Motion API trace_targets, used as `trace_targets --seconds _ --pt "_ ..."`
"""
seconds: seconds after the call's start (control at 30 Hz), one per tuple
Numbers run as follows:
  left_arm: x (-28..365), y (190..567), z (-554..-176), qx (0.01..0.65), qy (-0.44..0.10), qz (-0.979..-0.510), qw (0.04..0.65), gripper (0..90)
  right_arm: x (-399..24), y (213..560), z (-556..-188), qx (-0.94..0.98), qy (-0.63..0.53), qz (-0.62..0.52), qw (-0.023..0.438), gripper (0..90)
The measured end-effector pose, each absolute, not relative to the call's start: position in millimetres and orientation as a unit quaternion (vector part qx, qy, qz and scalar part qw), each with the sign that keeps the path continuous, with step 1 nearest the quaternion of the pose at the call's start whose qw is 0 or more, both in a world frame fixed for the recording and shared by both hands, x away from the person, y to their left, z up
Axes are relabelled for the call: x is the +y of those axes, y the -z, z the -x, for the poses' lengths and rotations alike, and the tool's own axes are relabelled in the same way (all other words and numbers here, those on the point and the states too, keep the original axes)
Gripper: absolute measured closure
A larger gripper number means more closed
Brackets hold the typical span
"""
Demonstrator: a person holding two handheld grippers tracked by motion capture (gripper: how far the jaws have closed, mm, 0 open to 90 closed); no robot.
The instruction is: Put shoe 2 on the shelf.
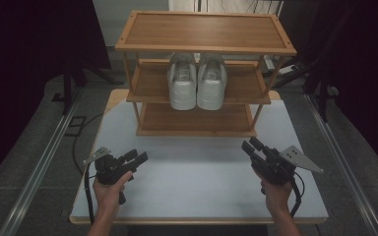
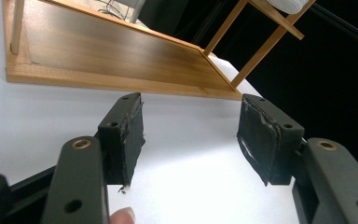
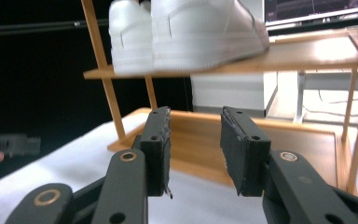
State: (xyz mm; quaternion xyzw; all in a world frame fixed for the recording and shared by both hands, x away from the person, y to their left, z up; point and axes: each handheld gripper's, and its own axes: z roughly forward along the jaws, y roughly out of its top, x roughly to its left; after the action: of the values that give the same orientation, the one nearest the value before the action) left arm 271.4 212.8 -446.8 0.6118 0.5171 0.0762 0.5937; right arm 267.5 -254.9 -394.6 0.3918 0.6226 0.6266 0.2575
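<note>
A three-shelf wooden shoe rack [image 1: 205, 30] stands at the back of the white table [image 1: 197, 169]. A pair of white sneakers [image 1: 197, 81] sits on its middle shelf, heels toward me. My left gripper [image 1: 139, 157] hovers over the table's front left, jaws wide apart with nothing between them. In the left gripper view, its jaws [image 2: 191, 140] point at the rack's bare bottom shelf [image 2: 112, 56]. My right gripper [image 1: 250, 144] is at the front right, aimed at the rack. Its jaws [image 3: 195, 140] stand partly apart and hold nothing, with the sneakers [image 3: 191, 32] above them.
Bare white tabletop lies between the two hands and the rack. The rack's top and bottom shelves hold nothing. Metal floor rails [image 1: 39, 167] run along both sides of the table, with dark curtains beyond. A lit monitor [image 3: 312, 9] glows behind the rack.
</note>
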Motion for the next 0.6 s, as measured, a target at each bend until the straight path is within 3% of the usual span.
trace_targets --seconds 0.37,0.6 --pt "209.0 445.0 -270.8 0.513 -0.077 -0.613 0.595 40.1 -260.8 417.7 -261.8 0.635 -0.613 -0.399 0.247 58.7" --pt "211.8 447.4 -270.9 0.518 -0.077 -0.613 0.592 39.7 -268.0 424.6 -267.9 0.651 -0.57 -0.43 0.259 38.4"
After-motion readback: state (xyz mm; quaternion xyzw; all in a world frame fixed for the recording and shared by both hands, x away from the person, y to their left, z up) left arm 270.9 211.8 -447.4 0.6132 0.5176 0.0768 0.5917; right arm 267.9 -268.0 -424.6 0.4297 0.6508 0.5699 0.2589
